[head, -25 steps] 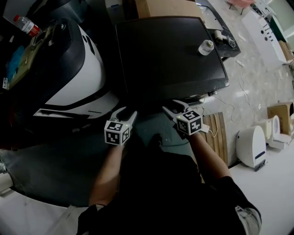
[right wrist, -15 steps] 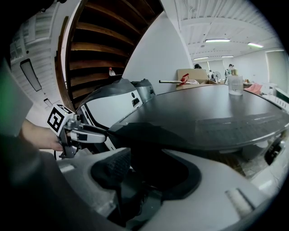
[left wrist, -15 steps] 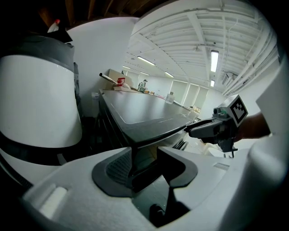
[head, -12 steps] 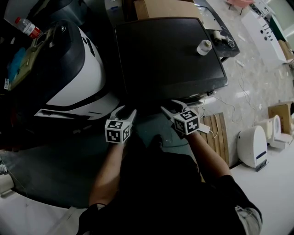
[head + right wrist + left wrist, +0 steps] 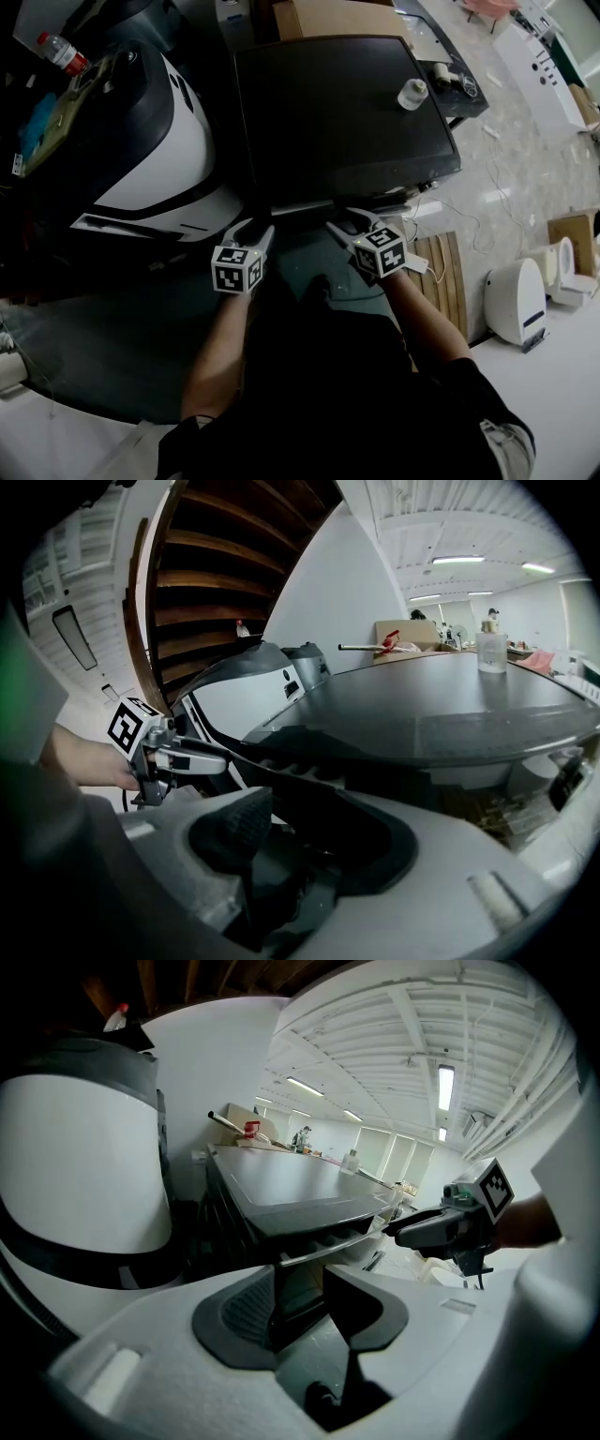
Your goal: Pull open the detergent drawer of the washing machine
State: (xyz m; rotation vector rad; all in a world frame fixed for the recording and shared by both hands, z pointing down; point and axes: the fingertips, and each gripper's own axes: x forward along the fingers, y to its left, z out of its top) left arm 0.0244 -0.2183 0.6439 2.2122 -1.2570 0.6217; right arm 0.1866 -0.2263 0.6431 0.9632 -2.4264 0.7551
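The washing machine (image 5: 337,112) is a dark box seen from above, with its front edge toward me. Along that edge a pale strip, the detergent drawer front (image 5: 309,207), shows a little way out. My left gripper (image 5: 251,226) is at the strip's left end. In the left gripper view its jaws (image 5: 300,1293) are closing with the drawer's dark front panel (image 5: 298,1279) between the pads. My right gripper (image 5: 349,221) is at the right end. Its jaws (image 5: 300,832) stand apart under the drawer front (image 5: 272,769).
A white-and-black appliance (image 5: 178,141) stands close on the left, with a red-capped bottle (image 5: 61,52) behind it. A small white bottle (image 5: 412,94) sits on the machine top. A wooden slatted panel (image 5: 442,272), cables and white devices (image 5: 514,298) lie on the floor at right.
A pale strip of the drawer front now shows along the machine's front edge between the grippers. Both grippers stay almost in place, with the left one's fingers a little closer together.
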